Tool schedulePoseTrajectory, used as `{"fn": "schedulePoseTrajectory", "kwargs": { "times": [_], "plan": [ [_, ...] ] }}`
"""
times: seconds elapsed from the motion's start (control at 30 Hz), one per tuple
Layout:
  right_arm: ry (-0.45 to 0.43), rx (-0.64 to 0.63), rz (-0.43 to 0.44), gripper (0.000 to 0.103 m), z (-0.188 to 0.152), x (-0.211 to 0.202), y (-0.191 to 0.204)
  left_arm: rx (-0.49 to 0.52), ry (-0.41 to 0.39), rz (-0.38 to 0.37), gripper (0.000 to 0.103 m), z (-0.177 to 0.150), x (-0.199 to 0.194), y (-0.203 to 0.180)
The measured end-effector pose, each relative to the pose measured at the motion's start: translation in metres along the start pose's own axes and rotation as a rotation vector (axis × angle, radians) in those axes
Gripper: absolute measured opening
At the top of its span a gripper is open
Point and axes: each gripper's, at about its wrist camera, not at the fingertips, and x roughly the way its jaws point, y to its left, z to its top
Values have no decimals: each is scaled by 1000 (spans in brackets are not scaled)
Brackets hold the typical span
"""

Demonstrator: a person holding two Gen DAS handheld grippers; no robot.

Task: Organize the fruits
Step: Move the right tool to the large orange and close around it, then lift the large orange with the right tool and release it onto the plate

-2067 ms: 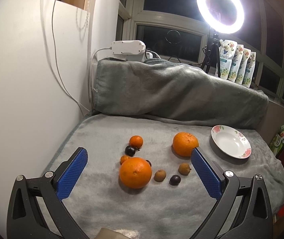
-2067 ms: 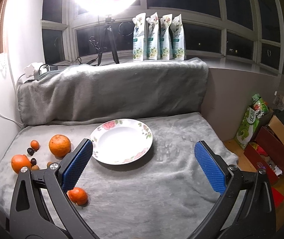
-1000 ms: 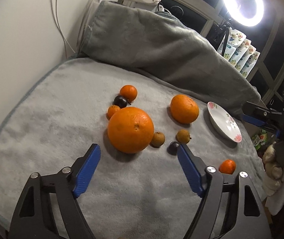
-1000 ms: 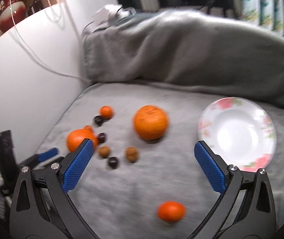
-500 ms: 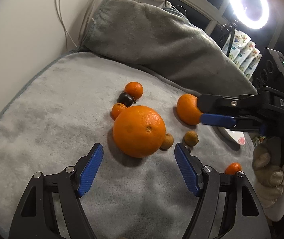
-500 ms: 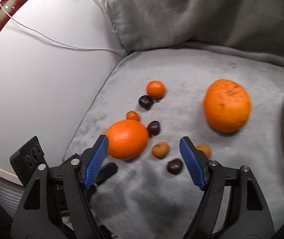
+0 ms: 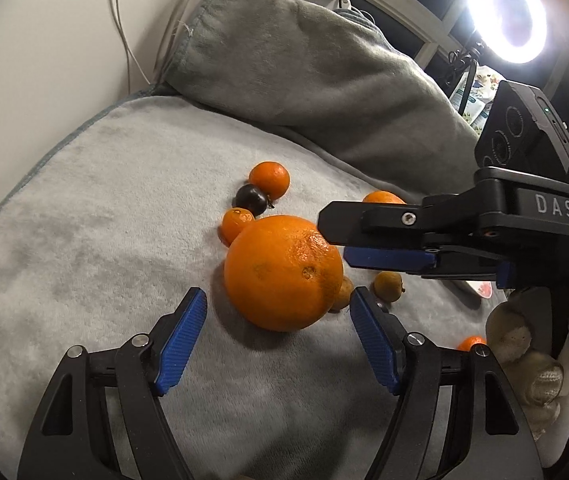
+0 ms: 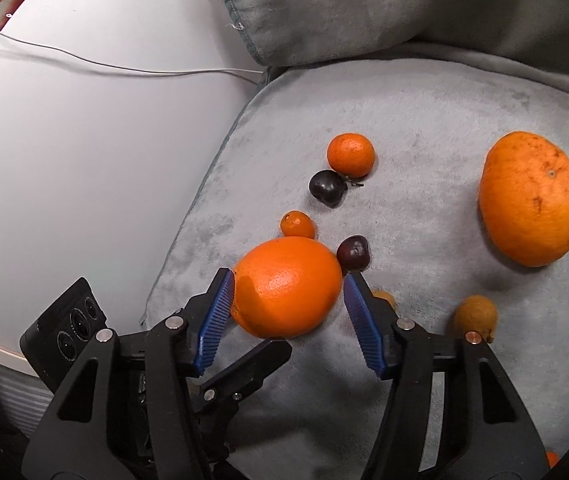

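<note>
A large orange (image 7: 283, 273) lies on the grey blanket (image 7: 84, 248); it also shows in the right wrist view (image 8: 287, 287). My right gripper (image 8: 289, 310) is open with its blue pads on either side of this orange, close to its sides. My left gripper (image 7: 278, 334) is open just short of the same orange. A second large orange (image 8: 531, 198) lies to the right. Small mandarins (image 8: 350, 155), dark plums (image 8: 326, 188) and brown fruits (image 8: 476, 316) lie around.
A white wall (image 8: 84, 140) with a cable borders the blanket on the left. A folded grey blanket roll (image 7: 304, 72) lies at the back. A ring light (image 7: 504, 16) shines at the upper right. A small mandarin (image 7: 471, 342) lies near the front right.
My right gripper has swung left from the plate, lowered and narrowed around the large orange. My left gripper has moved closer to the same orange.
</note>
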Motion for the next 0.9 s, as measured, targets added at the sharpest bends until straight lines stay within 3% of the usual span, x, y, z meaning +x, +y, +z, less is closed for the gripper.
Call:
{"fn": "schedulePoseTrajectory", "kwargs": {
  "times": [0.1,0.23,0.63,0.9],
  "plan": [
    [12,14,5,61,1,9,-2,-21,16,-27,73,1,4,4],
    [24,24,30,58,0,11,-5,-45,34,-54,60,2,9,9],
    [22,16,63,57,-6,12,-4,-4,21,-32,59,3,2,-2],
    [-25,5,67,57,-16,-14,-4,37,-4,-45,59,7,-6,-24]
  ]
}}
